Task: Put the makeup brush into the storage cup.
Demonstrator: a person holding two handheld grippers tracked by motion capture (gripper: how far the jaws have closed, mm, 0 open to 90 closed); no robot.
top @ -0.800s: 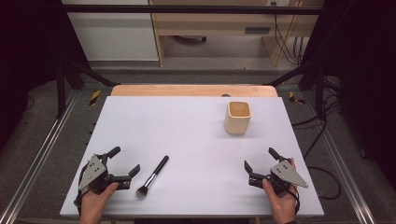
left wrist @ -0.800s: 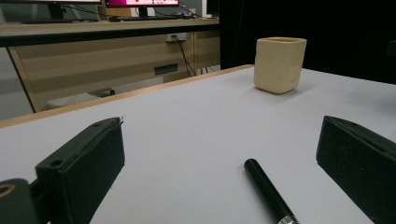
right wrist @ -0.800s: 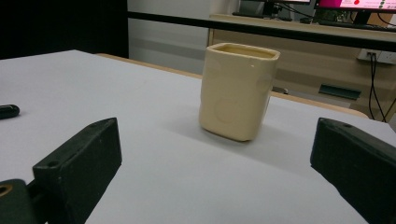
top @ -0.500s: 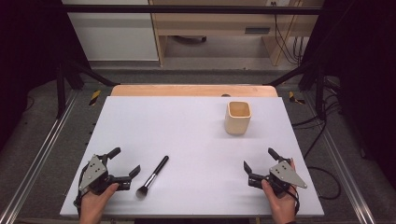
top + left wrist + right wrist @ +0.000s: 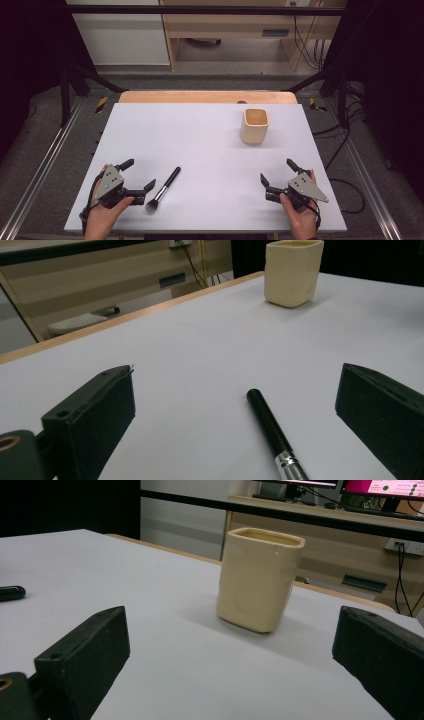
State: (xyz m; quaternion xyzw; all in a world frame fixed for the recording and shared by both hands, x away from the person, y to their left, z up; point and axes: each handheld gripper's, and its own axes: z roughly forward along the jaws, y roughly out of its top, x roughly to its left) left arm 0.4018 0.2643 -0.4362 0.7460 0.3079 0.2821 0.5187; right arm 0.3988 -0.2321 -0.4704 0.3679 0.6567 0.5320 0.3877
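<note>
A black-handled makeup brush lies on the white table at the front left, bristles toward the person. My left gripper rests just left of it, open, nothing held. In the left gripper view the brush handle lies on the table between and ahead of the two wide-apart jaws. A cream square cup stands upright at the back right. My right gripper sits open at the front right, apart from the cup. In the right gripper view the cup stands ahead between the jaws, and the brush tip shows at the far left.
A wooden strip runs along the table's far edge. Black frame legs and cables stand around the table on the grey floor. A pale cabinet is behind.
</note>
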